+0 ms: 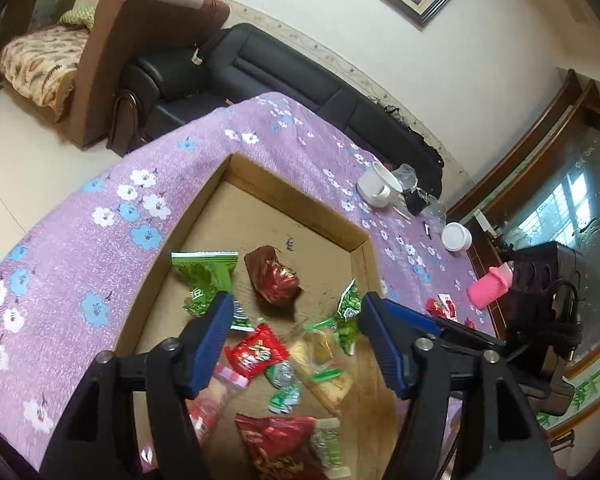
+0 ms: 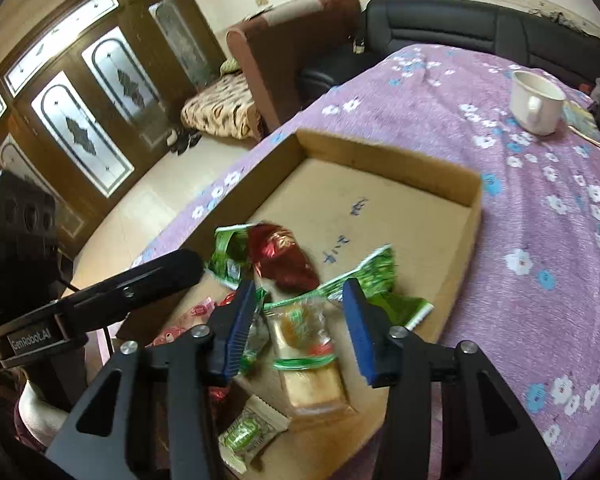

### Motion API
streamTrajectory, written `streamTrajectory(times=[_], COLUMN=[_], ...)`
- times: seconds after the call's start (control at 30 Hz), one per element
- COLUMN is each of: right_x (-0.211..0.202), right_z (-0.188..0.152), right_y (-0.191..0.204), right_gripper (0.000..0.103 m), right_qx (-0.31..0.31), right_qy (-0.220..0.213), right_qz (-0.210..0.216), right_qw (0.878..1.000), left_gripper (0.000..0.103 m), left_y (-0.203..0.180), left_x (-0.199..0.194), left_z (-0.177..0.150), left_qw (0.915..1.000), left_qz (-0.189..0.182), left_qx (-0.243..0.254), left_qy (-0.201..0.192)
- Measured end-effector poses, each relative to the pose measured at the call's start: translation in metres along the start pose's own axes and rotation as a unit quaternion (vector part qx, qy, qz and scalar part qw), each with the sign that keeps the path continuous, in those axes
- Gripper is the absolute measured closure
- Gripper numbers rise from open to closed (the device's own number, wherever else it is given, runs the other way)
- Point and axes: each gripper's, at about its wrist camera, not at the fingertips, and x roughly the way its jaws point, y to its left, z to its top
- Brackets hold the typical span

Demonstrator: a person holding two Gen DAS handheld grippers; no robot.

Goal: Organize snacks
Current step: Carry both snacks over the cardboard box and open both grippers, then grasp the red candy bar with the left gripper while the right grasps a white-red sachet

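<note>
Over the cardboard tray [image 1: 204,196], both grippers, left gripper [image 1: 296,312] and right gripper [image 2: 300,292], jaws parted and empty, snack packets [image 1: 260,354] heaped loose just beneath their fingertips.

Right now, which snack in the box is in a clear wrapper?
The bread slice between the right gripper's open fingers; the others have opaque green or red wrappers.

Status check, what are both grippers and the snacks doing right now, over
Left gripper open, right gripper open, both empty above the cardboard tray. Snack packets piled at tray's near end. One red packet on the cloth outside. Nothing blocking.
</note>
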Motion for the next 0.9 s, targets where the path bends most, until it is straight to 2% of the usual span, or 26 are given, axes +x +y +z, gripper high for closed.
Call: streamTrajectory(times=[0.07,0.13,0.17,0.23,0.3,0.37,0.4,0.47,0.6,0.67,0.73,0.9], right_x=[-0.014,-0.033,-0.047,-0.073,-0.099,-0.133,-0.149,-0.179,-0.222,-0.237,-0.245,-0.246], right_z=[-0.004,-0.01,-0.016,-0.027,-0.036,-0.051,-0.059,-0.077,-0.118,-0.139,-0.155,-0.176], right_y=[-0.007,-0.017,-0.023,-0.038,-0.059,-0.091,-0.108,-0.146,-0.217,-0.24,-0.253,-0.268], right_gripper=[0.055,0.055,0.055,0.055,0.047,0.038,0.032,0.028,0.028,0.028,0.028,0.028], right_qx=[0.008,0.014,0.015,0.016,0.025,0.049,0.065,0.108,0.209,0.24,0.256,0.272], right_qy=[-0.011,-0.026,-0.037,-0.058,-0.08,-0.111,-0.125,-0.142,-0.146,-0.147,-0.149,-0.142], right_qz=[0.002,0.001,-0.006,-0.025,-0.049,-0.083,-0.098,-0.129,-0.15,-0.163,-0.169,-0.165], right_qw=[1.0,1.0,0.999,0.998,0.995,0.989,0.985,0.976,0.955,0.946,0.94,0.937], left_gripper=[0.034,0.028,0.021,0.02,0.018,0.018,0.018,0.018,0.018,0.018,0.018,0.018], left_y=[-0.013,-0.033,-0.045,-0.062,-0.077,-0.092,-0.103,-0.125,-0.164,-0.177,-0.187,-0.194], left_x=[-0.009,-0.022,-0.033,-0.045,-0.045,-0.035,-0.024,-0.003,0.036,0.053,0.069,0.095], left_z=[-0.001,-0.003,-0.007,-0.014,-0.023,-0.032,-0.04,-0.054,-0.086,-0.099,-0.11,-0.129], left_qw=[0.9999,0.9991,0.998,0.9937,0.9858,0.9827,0.9833,0.9825,0.9773,0.9752,0.9723,0.9659], left_qz=[0.007,0.004,-0.013,-0.073,-0.152,-0.179,-0.177,-0.169,-0.136,-0.108,-0.08,-0.037], left_qx=[0.008,0.023,0.031,0.035,0.03,0.033,0.042,0.072,0.128,0.153,0.176,0.198], left_qy=[-0.012,-0.034,-0.054,-0.078,-0.066,-0.033,-0.01,0.032,0.1,0.118,0.132,0.162])
